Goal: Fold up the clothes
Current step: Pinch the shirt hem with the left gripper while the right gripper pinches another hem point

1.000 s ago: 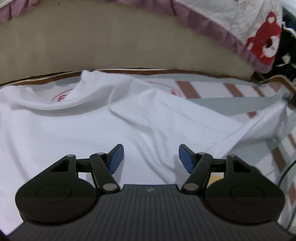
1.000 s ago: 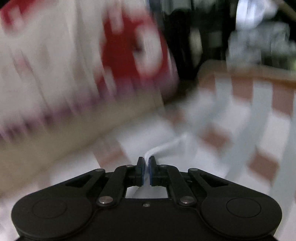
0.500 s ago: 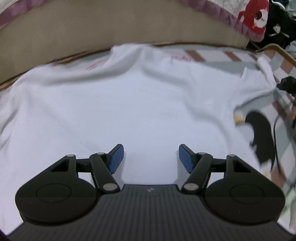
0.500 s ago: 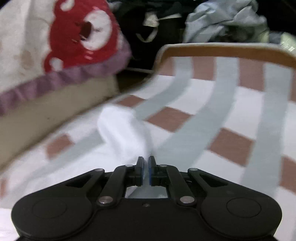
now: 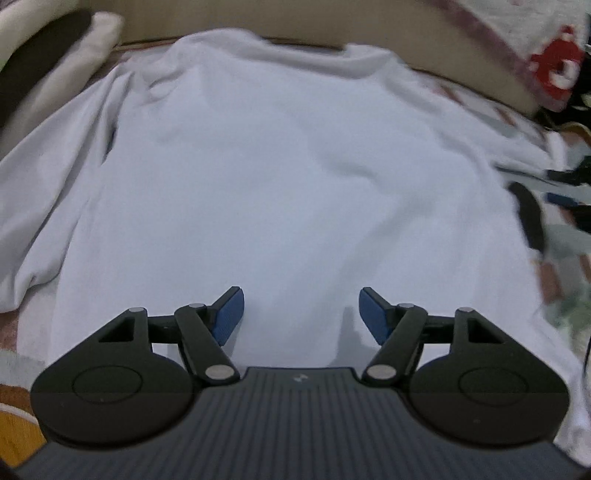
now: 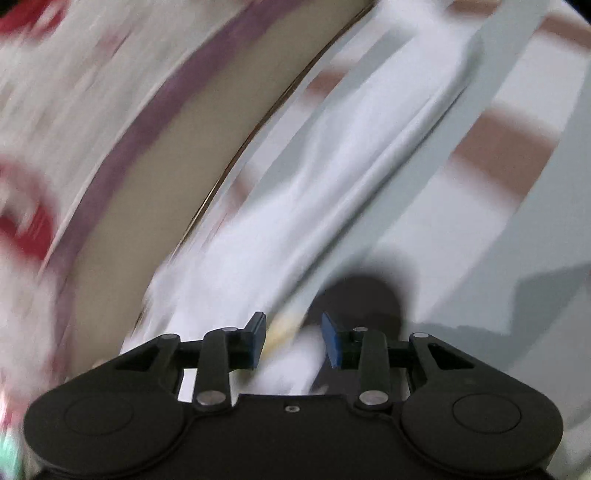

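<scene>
A white T-shirt (image 5: 280,177) lies spread flat on the striped sheet, its neck toward the far beige headboard. My left gripper (image 5: 298,312) hovers open over the shirt's lower part, nothing between its blue pads. In the blurred right wrist view, my right gripper (image 6: 293,338) has its jaws opening above the shirt's right sleeve (image 6: 332,192). White cloth lies below the gap, and the pads stand apart from it. The right gripper also shows as a dark blur (image 5: 565,206) at the right edge of the left wrist view.
A beige headboard (image 5: 332,26) runs along the far side. A quilt with a red bear print (image 5: 554,66) hangs over it at the right. A white and dark pillow (image 5: 44,62) lies at the far left. The striped sheet (image 6: 498,155) is bare right of the sleeve.
My right gripper was shut on the sleeve's white cloth and has now parted its jaws and let it go, swinging and rolling. My left gripper slid left across the shirt, staying open.
</scene>
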The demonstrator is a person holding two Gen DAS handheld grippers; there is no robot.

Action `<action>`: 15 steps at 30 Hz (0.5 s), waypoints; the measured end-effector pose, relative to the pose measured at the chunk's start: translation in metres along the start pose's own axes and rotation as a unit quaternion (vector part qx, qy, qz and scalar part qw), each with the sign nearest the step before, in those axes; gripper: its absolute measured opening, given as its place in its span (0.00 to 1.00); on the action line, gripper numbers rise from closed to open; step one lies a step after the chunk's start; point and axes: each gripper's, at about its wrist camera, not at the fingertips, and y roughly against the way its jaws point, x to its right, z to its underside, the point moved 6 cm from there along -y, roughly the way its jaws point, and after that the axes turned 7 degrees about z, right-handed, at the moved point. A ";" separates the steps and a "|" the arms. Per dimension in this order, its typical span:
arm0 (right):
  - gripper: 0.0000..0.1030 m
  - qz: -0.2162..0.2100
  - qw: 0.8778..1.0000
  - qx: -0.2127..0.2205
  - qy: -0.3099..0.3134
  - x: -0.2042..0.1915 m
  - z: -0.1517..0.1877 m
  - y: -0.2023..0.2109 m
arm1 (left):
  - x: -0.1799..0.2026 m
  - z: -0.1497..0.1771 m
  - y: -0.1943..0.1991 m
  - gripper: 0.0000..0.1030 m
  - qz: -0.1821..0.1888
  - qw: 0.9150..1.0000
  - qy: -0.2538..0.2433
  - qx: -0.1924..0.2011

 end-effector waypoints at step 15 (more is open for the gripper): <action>0.54 0.069 0.883 -0.137 0.444 -0.032 0.191 0.156 | 0.153 0.114 0.046 0.67 0.118 0.938 -0.318 -0.072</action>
